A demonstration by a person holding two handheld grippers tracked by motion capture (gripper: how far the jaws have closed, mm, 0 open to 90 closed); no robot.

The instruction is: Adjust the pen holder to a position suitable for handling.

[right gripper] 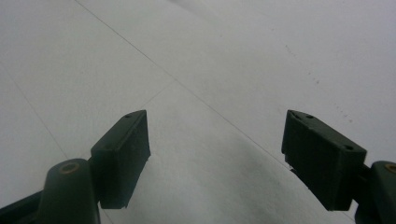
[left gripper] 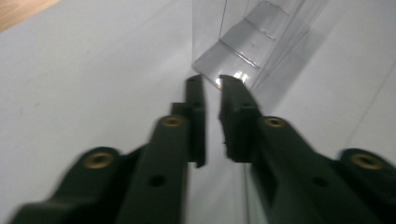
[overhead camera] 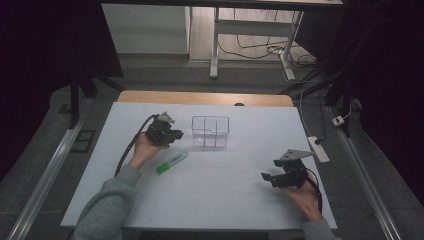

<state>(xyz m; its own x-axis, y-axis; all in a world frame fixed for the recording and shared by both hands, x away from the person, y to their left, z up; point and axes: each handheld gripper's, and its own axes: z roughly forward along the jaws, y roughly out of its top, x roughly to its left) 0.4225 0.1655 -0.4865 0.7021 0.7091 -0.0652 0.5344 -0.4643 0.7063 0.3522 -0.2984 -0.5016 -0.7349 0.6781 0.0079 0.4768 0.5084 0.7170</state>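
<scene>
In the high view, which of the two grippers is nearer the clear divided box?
The left gripper, just left of the clear box and above the green marker; the right gripper sits far off near the table's front right.

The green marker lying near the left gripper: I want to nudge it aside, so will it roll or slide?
The green marker looks round-bodied and lies flat on the white table, so a sideways push would probably roll it. Pushed along its length, it likely slides. It seems rigid and light, unlikely to bend.

Clear divided box (overhead camera: 210, 131) upright, mid-table
</scene>
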